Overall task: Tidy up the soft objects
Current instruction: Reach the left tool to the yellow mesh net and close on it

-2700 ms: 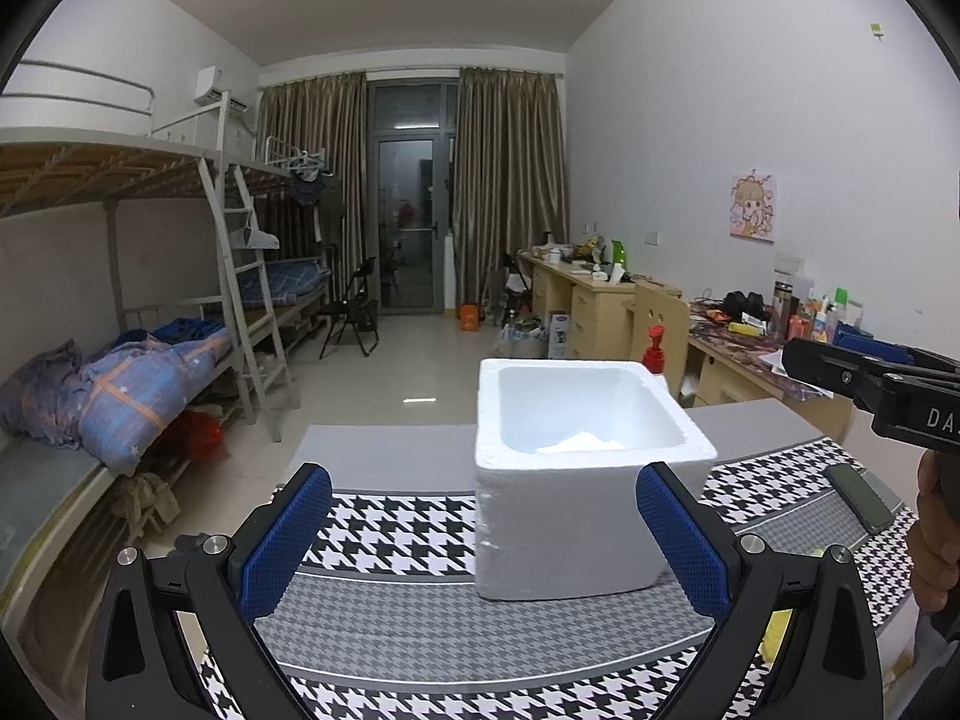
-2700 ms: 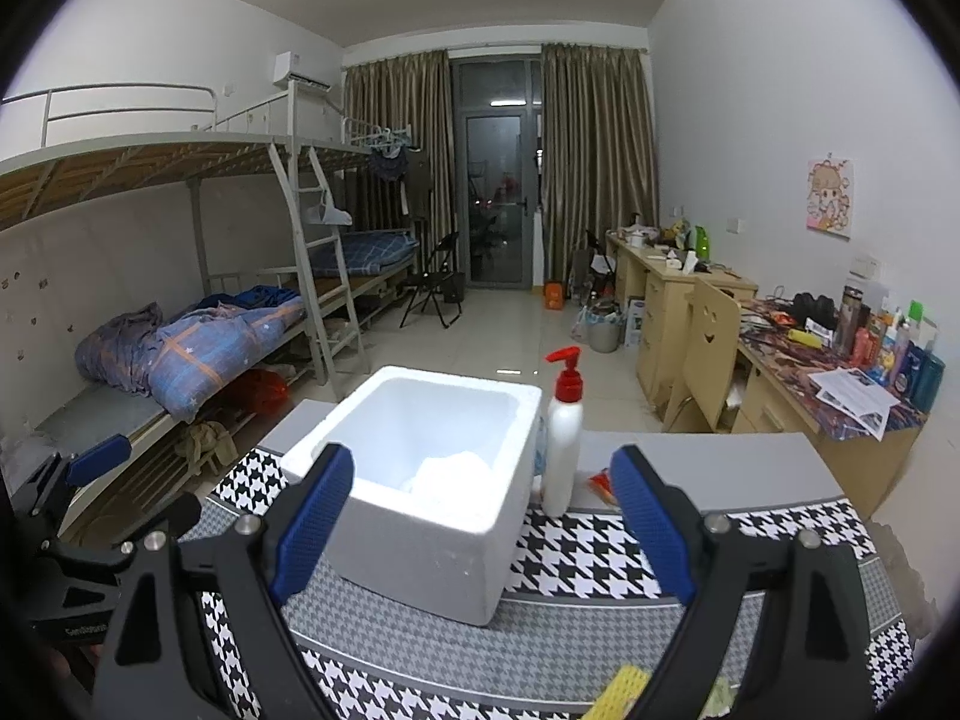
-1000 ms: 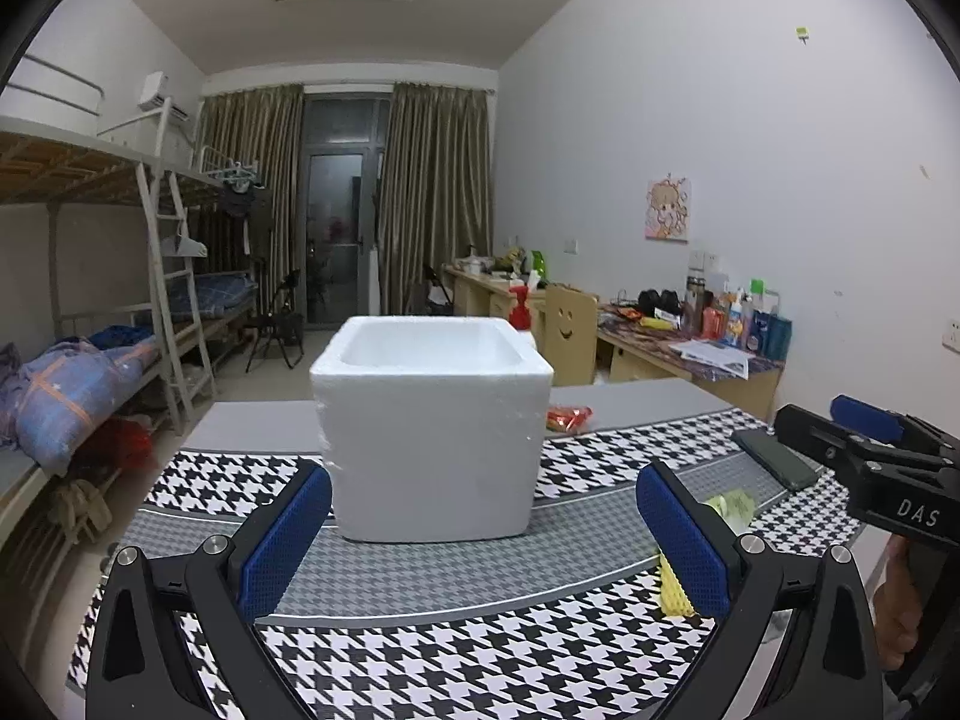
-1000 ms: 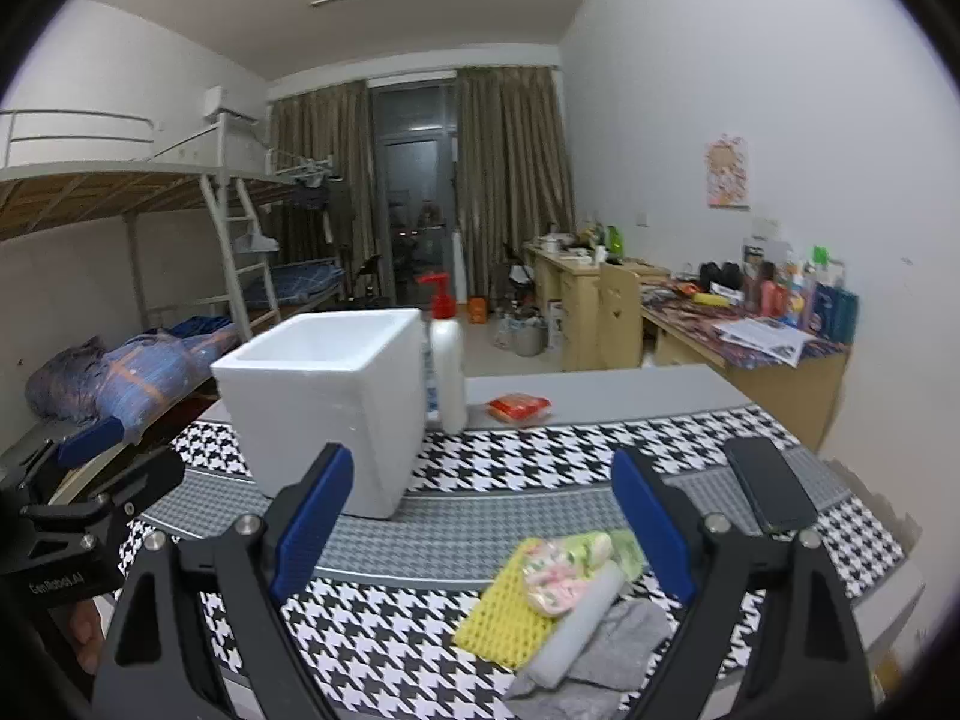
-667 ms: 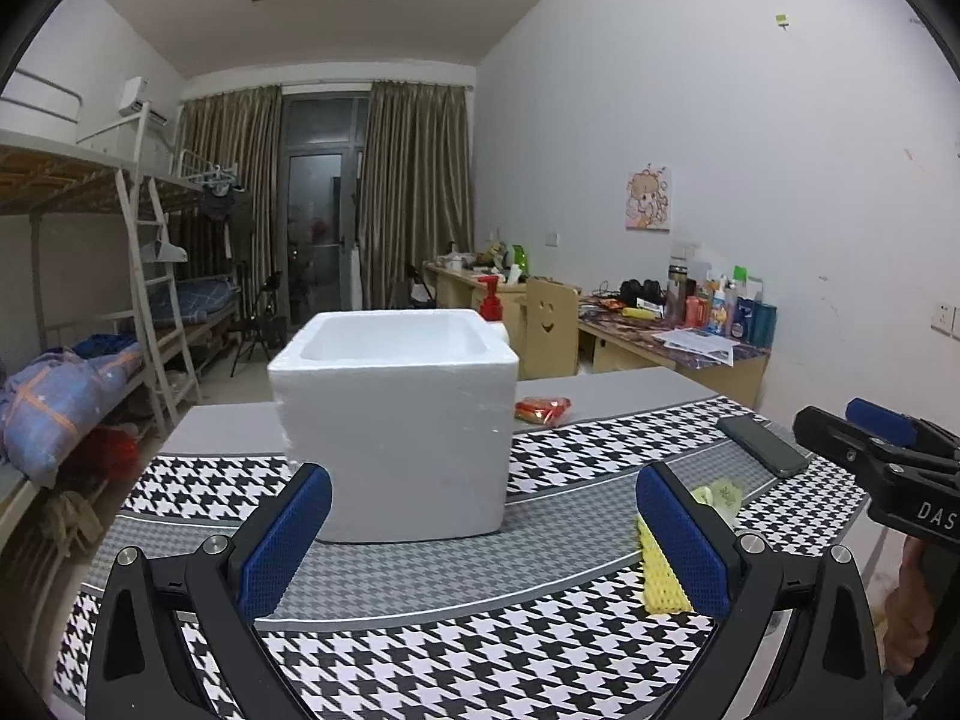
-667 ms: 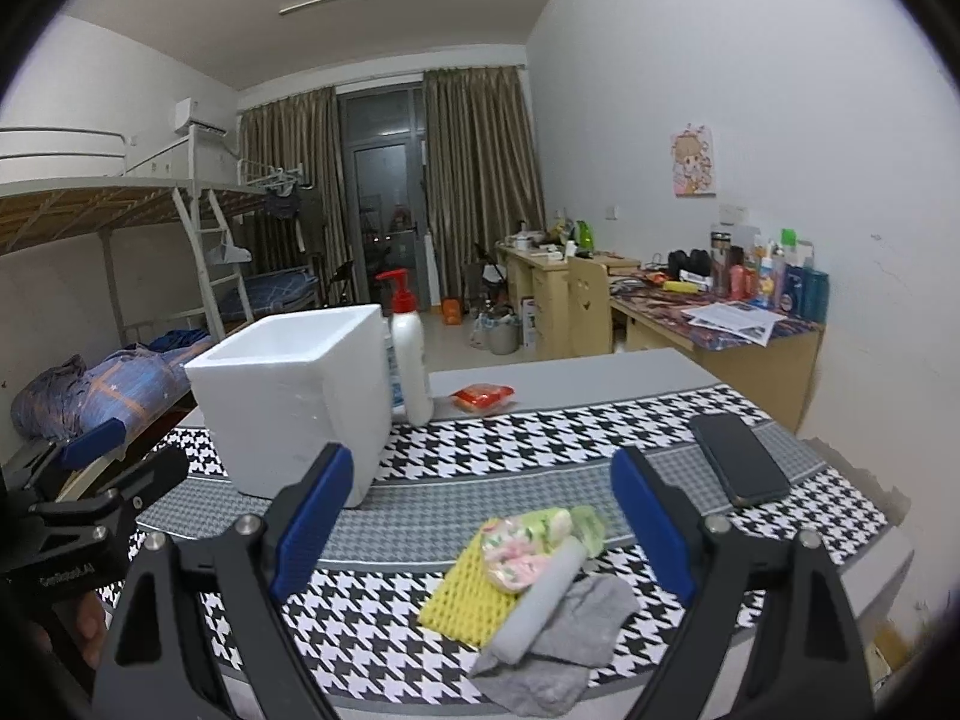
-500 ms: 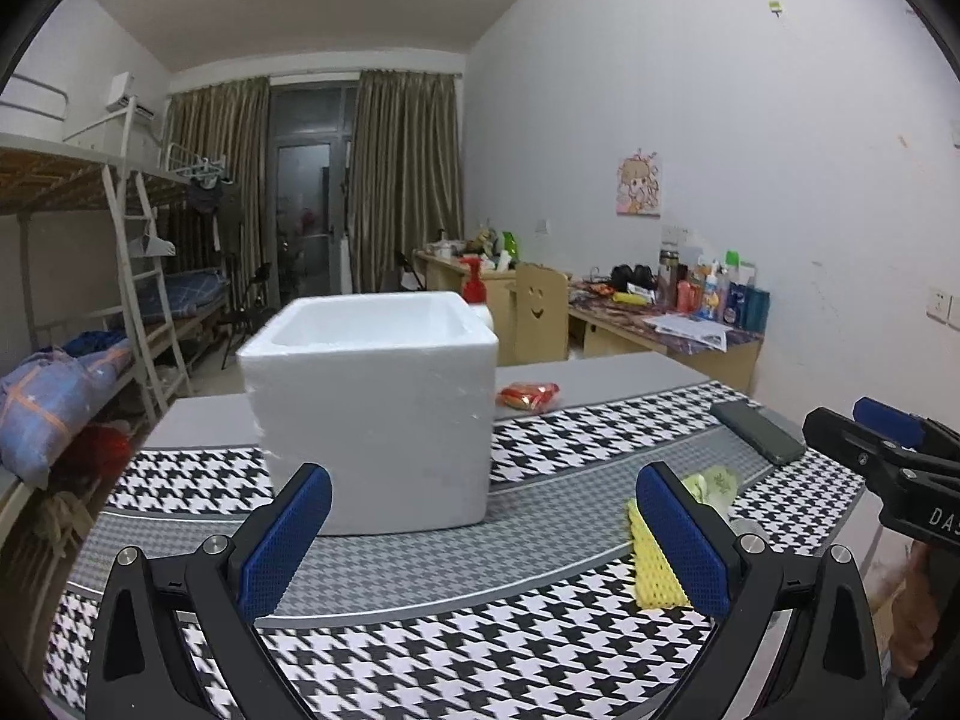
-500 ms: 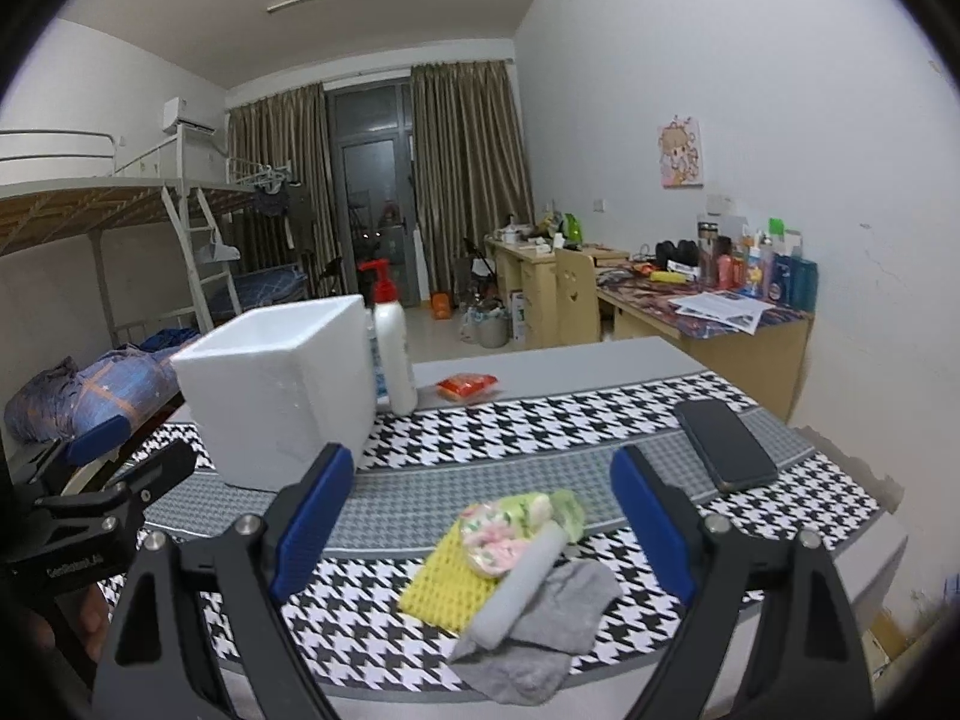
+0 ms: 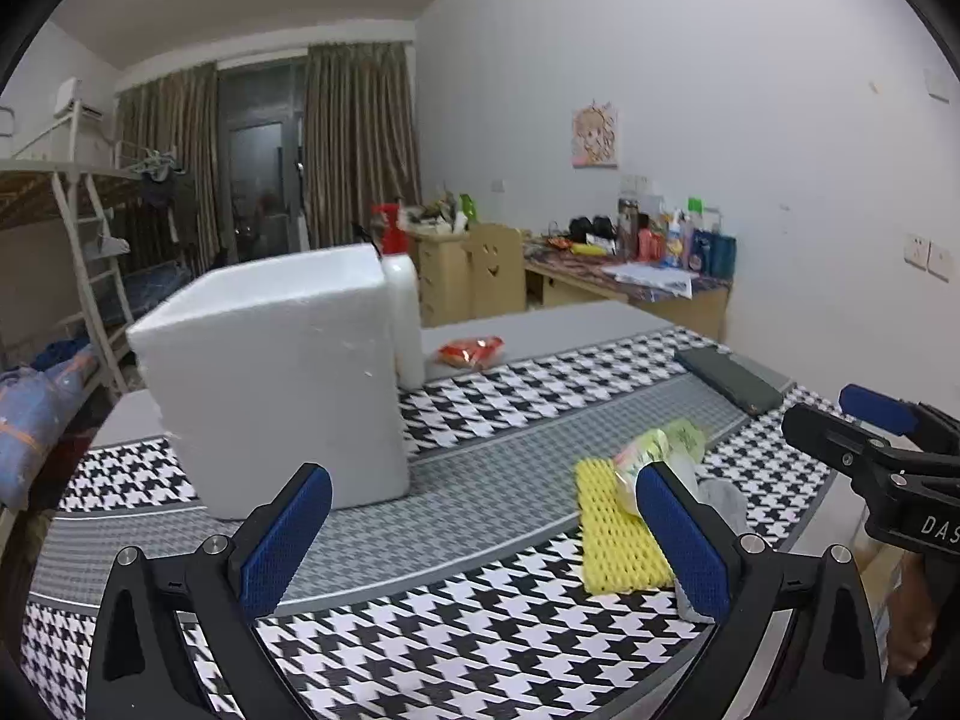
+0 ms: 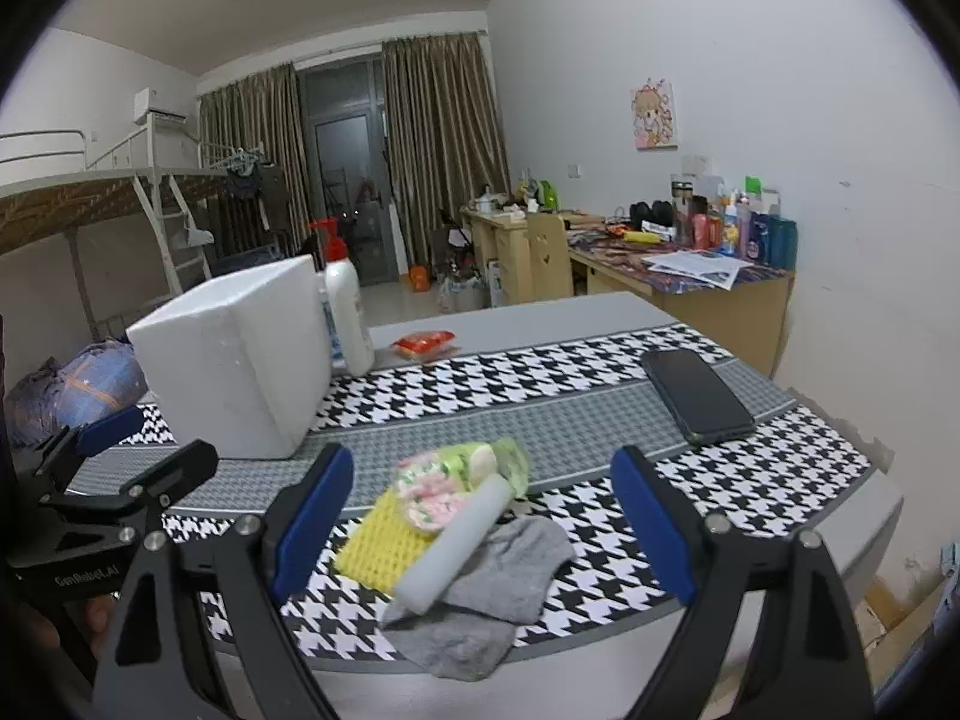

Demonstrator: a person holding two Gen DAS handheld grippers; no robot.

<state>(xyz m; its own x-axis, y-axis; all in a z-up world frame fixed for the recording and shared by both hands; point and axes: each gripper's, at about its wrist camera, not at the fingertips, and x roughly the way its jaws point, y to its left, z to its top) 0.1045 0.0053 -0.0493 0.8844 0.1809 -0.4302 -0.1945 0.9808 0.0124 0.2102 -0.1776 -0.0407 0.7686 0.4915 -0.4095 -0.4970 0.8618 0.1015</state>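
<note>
A pile of soft things lies near the table's front edge: a yellow foam net (image 10: 377, 543) (image 9: 615, 531), a floral green cloth bundle (image 10: 456, 474) (image 9: 660, 447), a white foam roll (image 10: 457, 543) and a grey sock (image 10: 498, 594). A white foam box (image 10: 237, 360) (image 9: 270, 378) stands to their left. My right gripper (image 10: 483, 534) is open and empty, hovering just in front of the pile. My left gripper (image 9: 480, 546) is open and empty, between the box and the pile.
A white pump bottle with a red top (image 10: 345, 312) stands behind the box. A red snack packet (image 10: 425, 343) and a black phone (image 10: 696, 396) lie on the houndstooth table mat (image 10: 540, 384). Desks and a bunk bed stand beyond the table.
Both grippers have dropped lower and swung right, from over the foam box toward the pile of soft things. Both stay open and empty.
</note>
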